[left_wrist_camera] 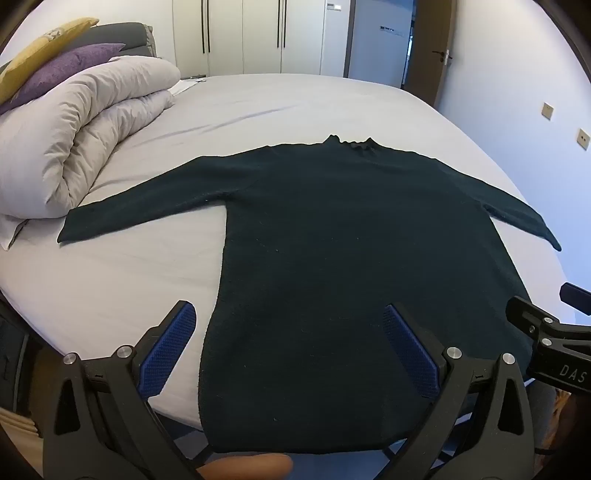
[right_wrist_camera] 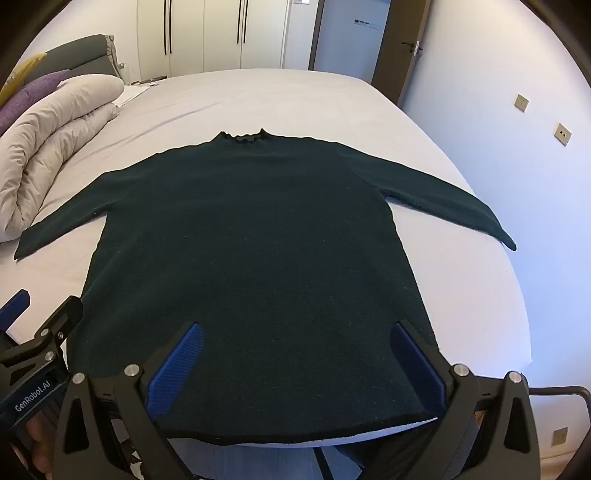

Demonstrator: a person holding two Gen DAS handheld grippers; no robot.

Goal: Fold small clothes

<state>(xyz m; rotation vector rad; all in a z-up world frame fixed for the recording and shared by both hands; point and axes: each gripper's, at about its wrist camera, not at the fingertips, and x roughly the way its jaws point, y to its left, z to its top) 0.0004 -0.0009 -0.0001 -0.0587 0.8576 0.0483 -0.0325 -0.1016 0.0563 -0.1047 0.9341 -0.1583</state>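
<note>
A dark green long-sleeved sweater lies flat on the bed, collar far, both sleeves spread out, hem hanging at the near edge. It also shows in the right wrist view. My left gripper is open and empty, hovering over the sweater's lower left part near the hem. My right gripper is open and empty over the lower right part of the hem. The right gripper's body shows at the right edge of the left wrist view. The left gripper's body shows at the left edge of the right wrist view.
The bed has a pale lilac sheet. A rolled beige duvet with purple and yellow cushions lies at the far left. Wardrobes and a door stand behind. A wall runs along the right side.
</note>
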